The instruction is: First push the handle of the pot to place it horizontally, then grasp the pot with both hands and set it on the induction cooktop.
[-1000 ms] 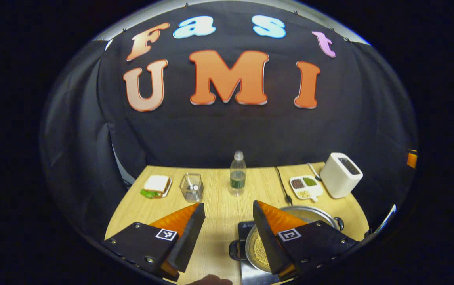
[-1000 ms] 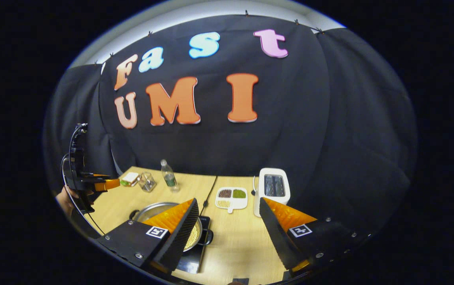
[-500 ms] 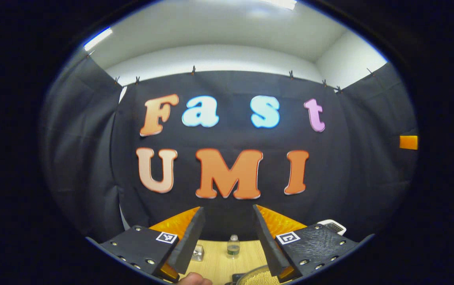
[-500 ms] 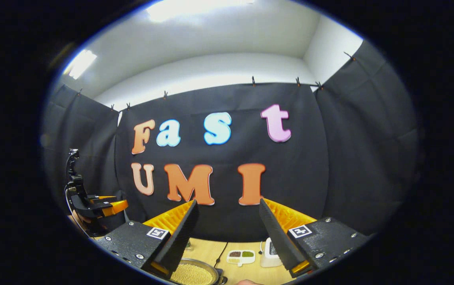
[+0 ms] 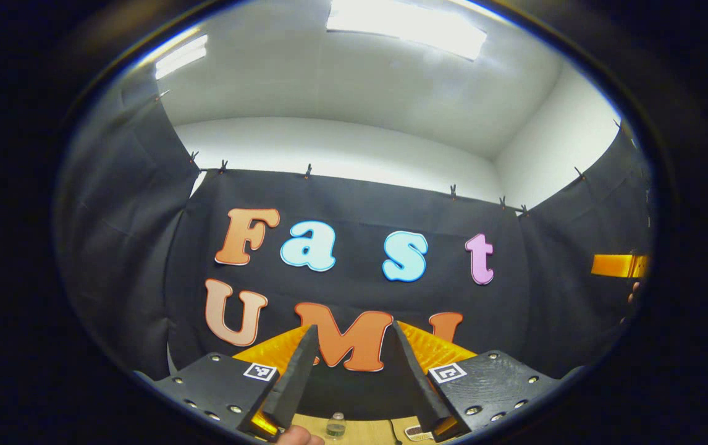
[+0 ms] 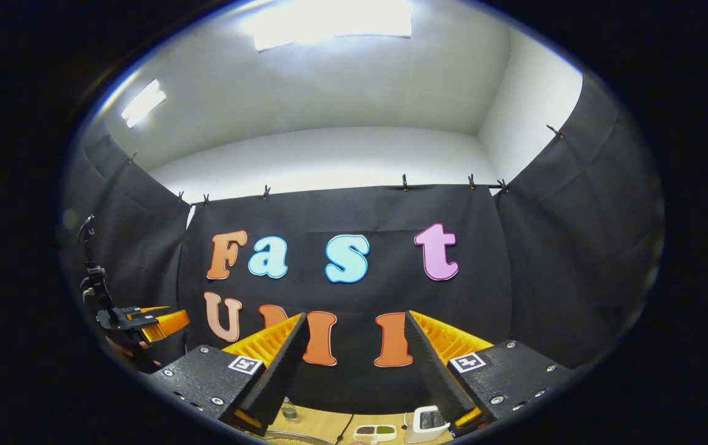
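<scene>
Both grippers point up at the black cloth wall and the white ceiling, each with its jaws spread wide and nothing between them. In the left gripper view, from left to right along the bottom edge, a fingertip (image 5: 295, 437) shows under the left gripper (image 5: 349, 334), then a water bottle (image 5: 335, 426) and a corner of a divided dish (image 5: 414, 432) on the wooden table (image 5: 366, 432), with the other gripper's tip at the far right. The right gripper view shows the left gripper far left, then below the right gripper (image 6: 357, 321) a glass (image 6: 288, 411), the pot (image 6: 286, 440) as a sliver of rim, the dish and a white toaster (image 6: 426, 423); whether the pot sits on the cooktop I cannot tell.
</scene>
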`<state>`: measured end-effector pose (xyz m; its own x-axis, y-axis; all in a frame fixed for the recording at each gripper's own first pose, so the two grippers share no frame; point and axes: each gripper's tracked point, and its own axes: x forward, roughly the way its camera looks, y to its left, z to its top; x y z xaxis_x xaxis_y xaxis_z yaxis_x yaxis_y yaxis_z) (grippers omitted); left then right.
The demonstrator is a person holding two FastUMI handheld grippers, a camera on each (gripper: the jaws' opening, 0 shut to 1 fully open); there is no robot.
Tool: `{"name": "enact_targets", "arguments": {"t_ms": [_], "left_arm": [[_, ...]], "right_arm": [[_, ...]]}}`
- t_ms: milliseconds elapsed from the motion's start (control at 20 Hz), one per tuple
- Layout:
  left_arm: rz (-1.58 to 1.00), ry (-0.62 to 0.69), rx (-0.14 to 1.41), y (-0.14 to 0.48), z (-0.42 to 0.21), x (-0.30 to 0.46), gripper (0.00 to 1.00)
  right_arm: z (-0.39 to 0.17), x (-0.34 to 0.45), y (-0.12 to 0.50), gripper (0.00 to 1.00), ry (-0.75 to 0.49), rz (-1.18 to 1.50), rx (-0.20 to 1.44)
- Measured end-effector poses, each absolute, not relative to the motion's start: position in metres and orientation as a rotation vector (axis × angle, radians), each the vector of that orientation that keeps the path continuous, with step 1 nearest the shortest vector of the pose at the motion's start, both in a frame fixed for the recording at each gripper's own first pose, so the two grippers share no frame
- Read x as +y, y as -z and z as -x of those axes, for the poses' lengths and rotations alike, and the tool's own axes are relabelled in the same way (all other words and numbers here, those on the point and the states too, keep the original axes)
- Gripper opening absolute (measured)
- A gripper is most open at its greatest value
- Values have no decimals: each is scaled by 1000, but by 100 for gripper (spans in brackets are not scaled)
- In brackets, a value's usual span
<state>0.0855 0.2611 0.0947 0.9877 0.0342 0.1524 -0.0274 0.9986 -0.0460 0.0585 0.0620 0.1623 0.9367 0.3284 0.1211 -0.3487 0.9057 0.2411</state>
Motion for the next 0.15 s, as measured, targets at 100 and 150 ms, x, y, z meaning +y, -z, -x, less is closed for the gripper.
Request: {"name": "enact_targets", "arguments": {"t_ms": [100,150], "left_arm": [[21,-22,-200,-115,-81,257,74],[15,-17,-214,-120,-80,254,74]], "right_arm": [[-57,75,-176,97,-370,-256,-111],[-54,81,-182,94,-379,-253,-122]]}}
